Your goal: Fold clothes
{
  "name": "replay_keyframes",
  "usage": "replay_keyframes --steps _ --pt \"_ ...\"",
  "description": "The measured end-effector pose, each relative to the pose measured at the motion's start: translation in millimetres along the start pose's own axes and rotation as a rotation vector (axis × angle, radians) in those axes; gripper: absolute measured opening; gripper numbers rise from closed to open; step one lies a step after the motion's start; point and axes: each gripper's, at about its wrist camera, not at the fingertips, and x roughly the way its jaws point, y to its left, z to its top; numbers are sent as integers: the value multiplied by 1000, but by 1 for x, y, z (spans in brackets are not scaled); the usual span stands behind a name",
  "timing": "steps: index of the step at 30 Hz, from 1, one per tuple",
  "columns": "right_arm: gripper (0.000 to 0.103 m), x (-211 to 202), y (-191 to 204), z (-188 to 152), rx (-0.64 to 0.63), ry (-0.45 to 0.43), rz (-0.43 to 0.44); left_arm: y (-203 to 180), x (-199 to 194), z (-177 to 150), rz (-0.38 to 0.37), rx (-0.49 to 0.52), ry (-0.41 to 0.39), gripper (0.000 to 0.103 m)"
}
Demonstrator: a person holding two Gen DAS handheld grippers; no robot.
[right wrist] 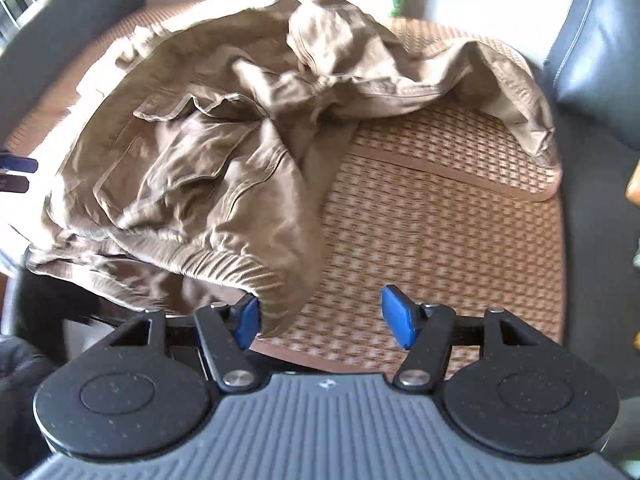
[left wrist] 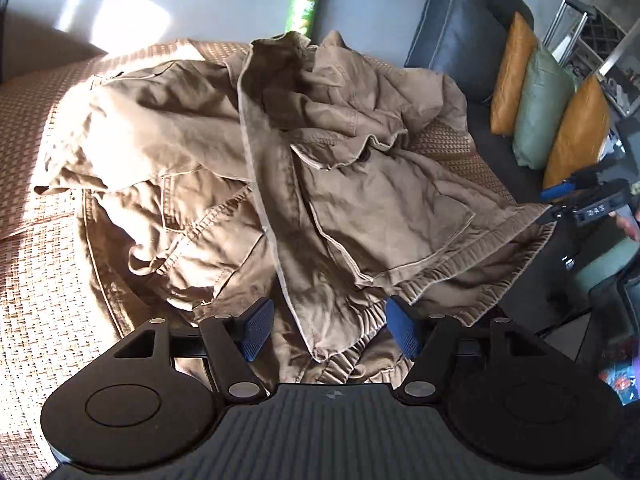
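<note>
A crumpled tan jacket point(left wrist: 248, 152) with flap pockets and a ribbed hem lies on a woven mat point(left wrist: 36, 264) over a sofa seat. My left gripper point(left wrist: 332, 328) is open, its blue pads on either side of the jacket's hem fold at the near edge. My right gripper point(right wrist: 320, 316) is open too; its left pad point(right wrist: 246, 322) touches the ribbed hem of the jacket point(right wrist: 192, 168), the right pad is over the bare mat point(right wrist: 440, 220). The right gripper also shows at the right edge of the left wrist view point(left wrist: 592, 204), beside the jacket's hem corner.
A green chip can point(left wrist: 304, 8) lies on the seat behind the jacket. Orange and green cushions point(left wrist: 540, 120) lean on the dark sofa back point(left wrist: 460, 20) at the right. The seat's front edge drops off near the grippers.
</note>
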Motion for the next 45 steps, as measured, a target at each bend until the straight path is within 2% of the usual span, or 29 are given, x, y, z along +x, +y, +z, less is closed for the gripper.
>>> replay_keyframes --steps 1,3,6,7,10,12,14,15,17,20,21,23,25,26,27,28,29,33,38,40,43,45 --pt "68 6 2 3 -22 29 -15 2 -3 -2 0 -8 -23 74" --pt "68 11 2 8 -44 86 -19 21 -15 0 41 -97 -86 75" --pt "68 1 -14 -4 36 47 114 61 -5 16 163 -292 -125 76" --pt "68 -5 -22 -8 87 15 166 75 0 21 203 -357 -134 75" --pt "69 -24 -54 -24 318 -146 298 91 27 42 213 -494 -171 74" --pt "69 -35 -70 -38 468 -256 329 88 48 56 236 -513 -188 75" --pt "69 -41 -79 -43 531 -291 319 84 72 67 300 -518 -181 75" --pt "69 -42 -77 -40 521 -297 302 82 83 72 331 -521 -177 75" --pt "71 -45 -69 -29 476 -307 285 90 94 75 316 -609 -185 75" --pt "72 -35 -50 4 390 -325 356 99 96 76 208 -731 -261 75" --pt "73 -28 -42 19 359 -327 379 99 97 80 193 -742 -281 75" --pt "74 -13 -21 48 286 -310 406 98 105 90 224 -736 -299 75" --pt "74 0 -1 73 227 -295 411 102 118 97 219 -760 -280 73" --pt "74 8 10 83 205 -291 414 104 119 97 209 -771 -278 48" --pt "74 15 21 92 189 -289 422 106 120 97 199 -783 -275 28" --pt "74 21 30 99 182 -288 426 108 122 97 189 -794 -273 0" --pt "74 26 40 106 177 -289 427 110 123 97 179 -806 -271 0" --pt "74 41 72 130 92 -295 393 110 77 98 139 -739 -348 0" --pt "75 70 100 145 -29 -277 255 123 9 108 110 -717 -465 0" --pt "77 89 107 145 -54 -235 217 127 -15 113 158 -701 -517 0" --pt "77 118 117 138 -107 -156 153 149 -50 118 207 -735 -585 0" --pt "77 129 120 131 -143 -143 126 171 -76 121 283 -757 -626 0"
